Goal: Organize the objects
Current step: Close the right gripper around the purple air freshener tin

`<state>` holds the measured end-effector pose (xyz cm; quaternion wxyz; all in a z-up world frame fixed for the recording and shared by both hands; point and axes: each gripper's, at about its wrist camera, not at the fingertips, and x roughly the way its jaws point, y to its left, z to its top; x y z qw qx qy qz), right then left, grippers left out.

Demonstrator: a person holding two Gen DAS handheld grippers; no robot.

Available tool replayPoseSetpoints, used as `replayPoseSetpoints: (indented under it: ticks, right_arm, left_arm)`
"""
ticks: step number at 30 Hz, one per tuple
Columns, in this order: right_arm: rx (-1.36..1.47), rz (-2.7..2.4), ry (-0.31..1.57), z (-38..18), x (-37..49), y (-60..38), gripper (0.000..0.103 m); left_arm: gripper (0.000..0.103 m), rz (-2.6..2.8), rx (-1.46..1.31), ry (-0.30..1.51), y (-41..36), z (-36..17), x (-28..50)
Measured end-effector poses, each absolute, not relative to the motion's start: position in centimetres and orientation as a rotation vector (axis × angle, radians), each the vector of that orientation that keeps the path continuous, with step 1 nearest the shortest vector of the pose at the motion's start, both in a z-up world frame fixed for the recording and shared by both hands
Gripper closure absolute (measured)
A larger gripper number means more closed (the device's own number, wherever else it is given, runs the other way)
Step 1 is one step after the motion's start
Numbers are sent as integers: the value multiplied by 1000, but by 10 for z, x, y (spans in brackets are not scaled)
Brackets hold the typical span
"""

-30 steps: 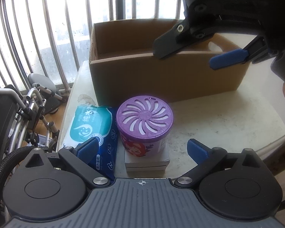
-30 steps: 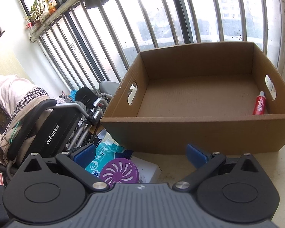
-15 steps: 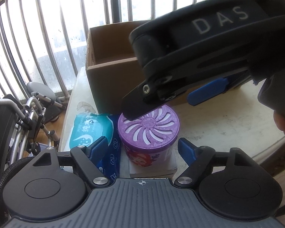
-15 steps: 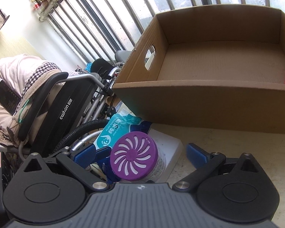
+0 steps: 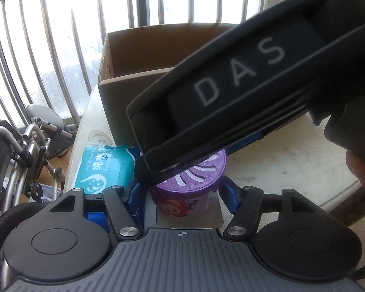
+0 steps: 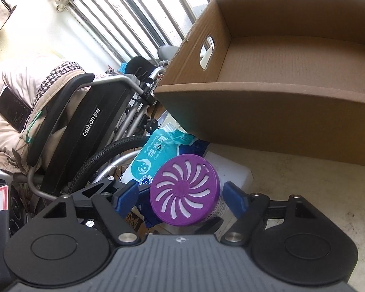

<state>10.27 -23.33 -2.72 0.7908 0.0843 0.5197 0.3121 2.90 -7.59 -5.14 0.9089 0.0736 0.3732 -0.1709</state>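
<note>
Both grippers' jaws have just been closing around the round purple vented-lid plastic canister [image 6: 185, 192]: left gripper [image 5: 180, 192] half-narrowed, right gripper [image 6: 180, 196] fairly wide, contact unclear. Light, rigid, probably slick; grip the sidewall beneath the lid.

Count: one purple-lidded canister [image 6: 185, 192], one wet-wipe pack [image 6: 158, 155], one white box [image 6: 233, 172], one cardboard box [image 6: 267, 112], one wheelchair [image 6: 85, 126], two grippers.

A pale, stained tabletop [image 6: 304, 182] carries a brown cardboard box [image 6: 279, 112] with handle cutouts. Near the table's left edge lie a teal wet-wipes pack [image 6: 155, 155] and, just beside it, a flat white box [image 6: 233, 172] bearing 1 purple-lidded canister [image 6: 185, 192].
</note>
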Motion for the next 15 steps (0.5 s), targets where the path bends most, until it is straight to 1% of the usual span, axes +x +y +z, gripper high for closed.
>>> replayPoseSetpoints:
  ticks: [8, 15]
  right_arm:
    - [167, 667, 1117, -26, 102, -235, 29]
    - [155, 653, 1118, -17, 99, -236, 29]
  left_arm:
    - [38, -354, 159, 752, -78, -47, 23]
    - [39, -358, 165, 732, -85, -34, 17]
